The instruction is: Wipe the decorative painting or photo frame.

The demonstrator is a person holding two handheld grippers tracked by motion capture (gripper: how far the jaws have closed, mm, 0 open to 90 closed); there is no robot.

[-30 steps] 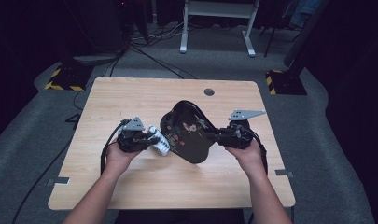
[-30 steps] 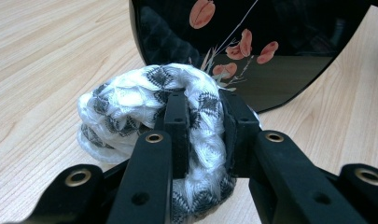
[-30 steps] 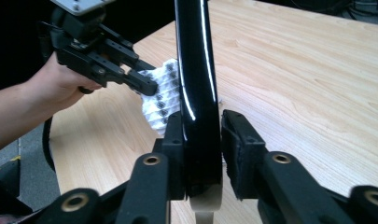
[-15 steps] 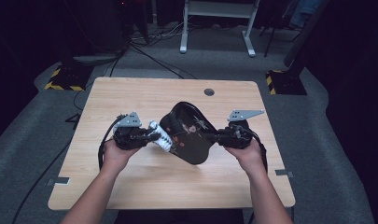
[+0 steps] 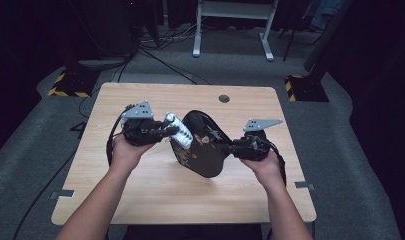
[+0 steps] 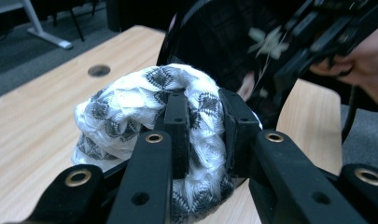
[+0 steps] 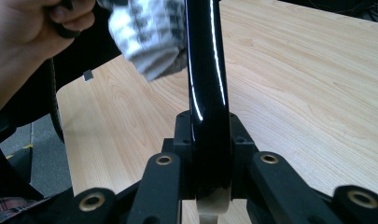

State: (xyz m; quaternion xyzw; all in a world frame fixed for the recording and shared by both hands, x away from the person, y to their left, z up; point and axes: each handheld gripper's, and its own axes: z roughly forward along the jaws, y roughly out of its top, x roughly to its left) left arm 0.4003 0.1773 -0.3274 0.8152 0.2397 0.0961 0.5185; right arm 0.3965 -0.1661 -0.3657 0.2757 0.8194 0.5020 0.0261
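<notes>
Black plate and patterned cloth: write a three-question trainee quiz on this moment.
1. True or false: the black plate lies flat on the table.
2. What do the left gripper's jaws hold? A) a sponge B) a white-and-black patterned cloth C) nothing
3. Fill in: the right gripper clamps the plate by its ____.

Key
1. False: it is held up on edge, above the wood.
2. B, pressed against the plate's face.
3. Rim.

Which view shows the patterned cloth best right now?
The left gripper view: the cloth is close up, clamped between the left hand-held gripper's jaws. The high view shows it small; the right gripper view catches one corner.
</notes>
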